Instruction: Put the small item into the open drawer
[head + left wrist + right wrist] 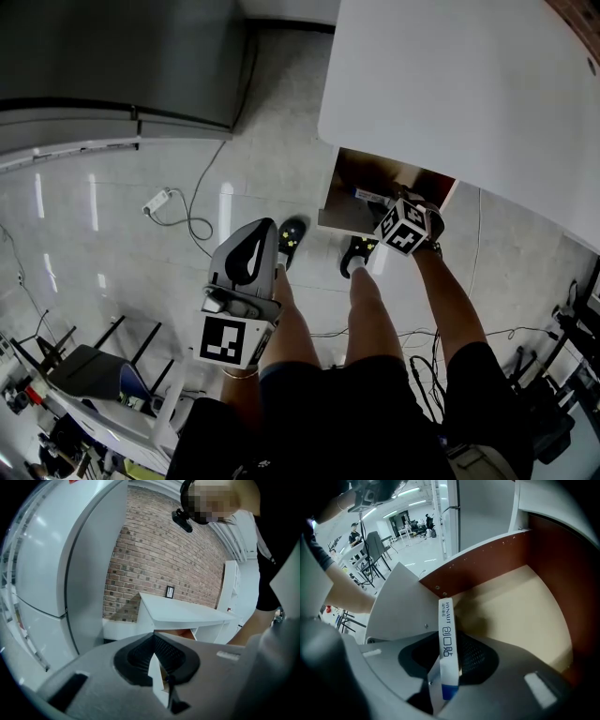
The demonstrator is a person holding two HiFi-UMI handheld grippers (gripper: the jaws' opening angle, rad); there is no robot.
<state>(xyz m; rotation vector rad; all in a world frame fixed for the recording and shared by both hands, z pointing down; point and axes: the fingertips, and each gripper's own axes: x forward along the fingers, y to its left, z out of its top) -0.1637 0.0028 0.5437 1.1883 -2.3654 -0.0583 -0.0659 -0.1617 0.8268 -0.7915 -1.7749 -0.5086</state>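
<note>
My right gripper (394, 208) reaches into the open drawer (339, 217) under the white table (469, 84). In the right gripper view a small white box with blue print (446, 634) stands on edge between the jaws of the right gripper (447, 670), held above the drawer's pale floor (520, 616). Reddish-brown drawer walls (487, 559) surround it. My left gripper (247, 261) hangs low at the person's left side, well away from the drawer. The left gripper view shows the jaws of the left gripper (157, 667) together with nothing in them.
A grey refrigerator (112, 66) stands at the left. On the tiled floor lies a power strip with its cable (157, 201). The person's black shoes (292, 232) stand just in front of the drawer. Chairs (94, 370) and other gear crowd the lower left.
</note>
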